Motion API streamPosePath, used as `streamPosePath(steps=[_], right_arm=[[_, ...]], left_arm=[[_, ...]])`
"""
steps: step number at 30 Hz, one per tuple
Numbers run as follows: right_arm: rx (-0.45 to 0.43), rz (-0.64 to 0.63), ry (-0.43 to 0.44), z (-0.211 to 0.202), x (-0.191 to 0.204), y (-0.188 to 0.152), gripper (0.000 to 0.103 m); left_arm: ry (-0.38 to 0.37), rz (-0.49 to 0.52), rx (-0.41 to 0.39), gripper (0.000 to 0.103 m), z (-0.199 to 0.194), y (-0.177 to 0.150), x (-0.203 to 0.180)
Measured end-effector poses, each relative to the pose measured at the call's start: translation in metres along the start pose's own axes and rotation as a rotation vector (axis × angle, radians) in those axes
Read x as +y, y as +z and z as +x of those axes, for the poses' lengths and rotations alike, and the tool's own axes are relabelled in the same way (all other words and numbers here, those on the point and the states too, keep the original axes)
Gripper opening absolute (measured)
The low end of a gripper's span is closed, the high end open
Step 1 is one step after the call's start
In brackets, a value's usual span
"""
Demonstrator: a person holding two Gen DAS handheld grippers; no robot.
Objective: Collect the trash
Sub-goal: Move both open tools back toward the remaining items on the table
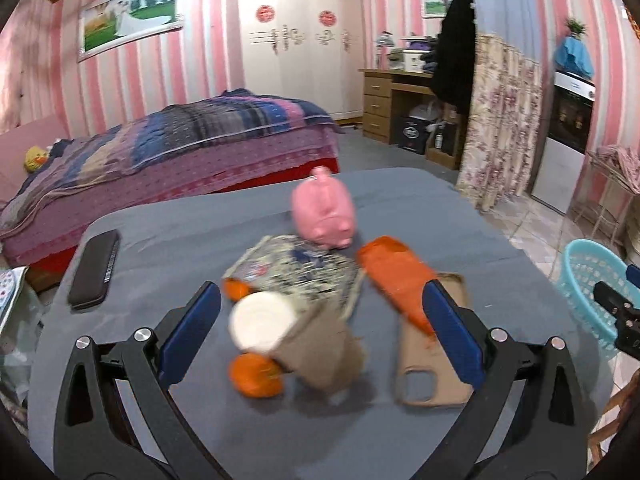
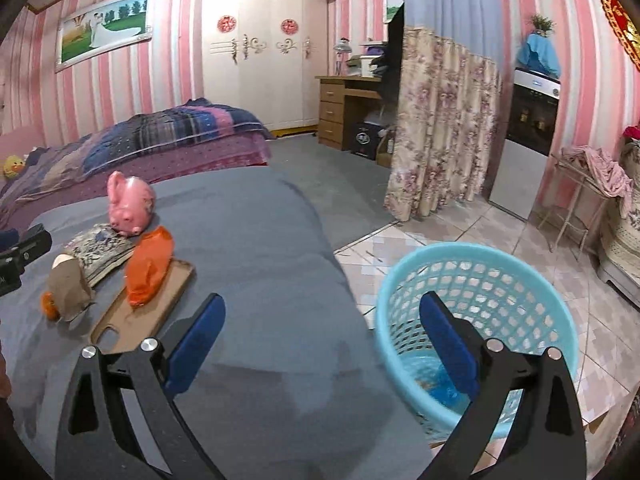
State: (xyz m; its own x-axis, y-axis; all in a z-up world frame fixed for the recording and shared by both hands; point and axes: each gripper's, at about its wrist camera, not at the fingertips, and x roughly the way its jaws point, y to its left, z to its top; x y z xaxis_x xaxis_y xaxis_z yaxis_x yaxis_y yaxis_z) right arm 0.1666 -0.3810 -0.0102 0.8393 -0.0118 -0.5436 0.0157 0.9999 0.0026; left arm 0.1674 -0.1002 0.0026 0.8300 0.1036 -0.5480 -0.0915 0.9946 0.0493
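We hold the left hand-held gripper (image 1: 320, 320) wide around the tipped paper cup (image 1: 296, 340) mid-desk; closing could nudge the orange peel (image 1: 256, 376) at 7 o'clock away; right hand-held gripper (image 2: 320, 340) wide, empty.

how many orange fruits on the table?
2 visible. One lies at the near side of the paper cup; the other peeks out from under the book behind it. The cup or book may hide more.

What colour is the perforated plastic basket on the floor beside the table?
Light turquoise blue. The perforated plastic basket shows best in the right wrist view.
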Motion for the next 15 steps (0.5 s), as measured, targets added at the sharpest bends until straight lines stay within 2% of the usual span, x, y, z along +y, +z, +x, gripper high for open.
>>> streamPosePath(steps=[6, 11, 15], right_arm=[[0.010, -0.037, 0.012, 0.004, 0.018, -0.003, 0.096], [0.019, -0.027, 0.070, 0.004, 0.026, -0.007, 0.096], [0.025, -0.058, 0.083, 0.006, 0.040, -0.009, 0.096]], left_arm=[[0.037, -0.032, 0.023, 0.097, -0.001, -0.012, 0.036], [0.058, -0.060, 0.041, 0.097, 0.001, -0.021, 0.056], [0.066, -0.078, 0.048, 0.097, 0.002, -0.025, 0.069]])
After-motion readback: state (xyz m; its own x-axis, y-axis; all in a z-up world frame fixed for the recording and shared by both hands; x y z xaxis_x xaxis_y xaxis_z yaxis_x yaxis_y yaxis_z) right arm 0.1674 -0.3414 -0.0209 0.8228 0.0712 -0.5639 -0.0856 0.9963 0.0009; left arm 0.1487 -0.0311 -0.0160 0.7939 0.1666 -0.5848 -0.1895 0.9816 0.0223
